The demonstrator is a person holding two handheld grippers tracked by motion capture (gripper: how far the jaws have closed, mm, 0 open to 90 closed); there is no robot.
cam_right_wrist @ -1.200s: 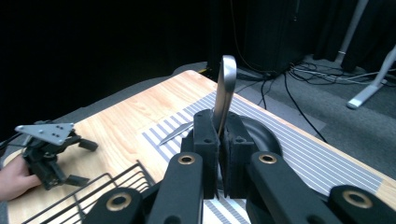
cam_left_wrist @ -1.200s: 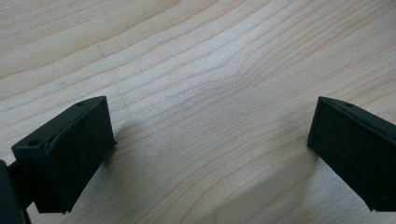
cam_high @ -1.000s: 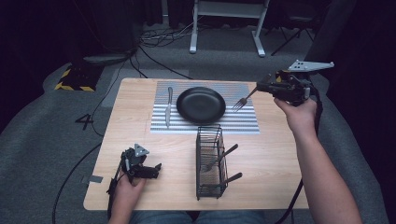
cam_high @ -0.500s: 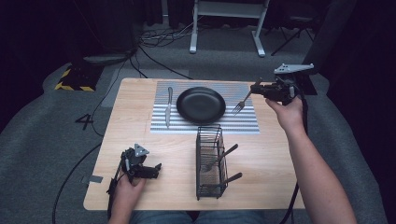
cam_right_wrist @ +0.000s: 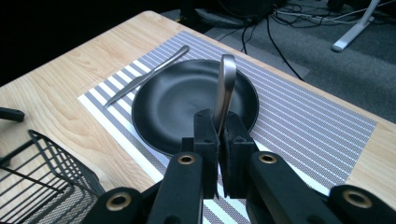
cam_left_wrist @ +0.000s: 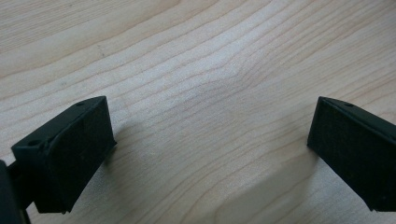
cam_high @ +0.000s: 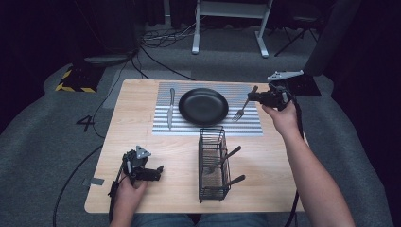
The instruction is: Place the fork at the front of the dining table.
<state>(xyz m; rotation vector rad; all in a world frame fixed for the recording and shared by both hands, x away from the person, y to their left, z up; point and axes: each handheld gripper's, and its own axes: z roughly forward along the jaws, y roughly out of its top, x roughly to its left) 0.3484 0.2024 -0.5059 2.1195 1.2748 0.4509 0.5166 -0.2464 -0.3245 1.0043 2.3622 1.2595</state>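
Observation:
My right gripper (cam_high: 259,97) is shut on a silver fork (cam_high: 243,109), which slants down with its tines just over the striped placemat (cam_high: 248,126), right of the black plate (cam_high: 203,106). In the right gripper view the fork's handle (cam_right_wrist: 225,86) rises from between the closed jaws of that gripper (cam_right_wrist: 218,140), with the plate (cam_right_wrist: 177,105) behind it. A knife (cam_high: 170,108) lies on the mat left of the plate. My left gripper (cam_high: 159,172) rests on the table's front left, open. Between its jaws (cam_left_wrist: 210,149) there is only bare wood.
A black wire basket (cam_high: 212,163) stands at the front middle of the wooden table (cam_high: 137,127), with two dark utensil handles (cam_high: 231,153) poking out to the right. In the right gripper view the basket (cam_right_wrist: 42,186) is at lower left and the knife (cam_right_wrist: 149,74) beyond the plate.
My right hand has come down and slightly left with the fork, bringing the tines closer to the mat beside the plate. The left hand has stayed put.

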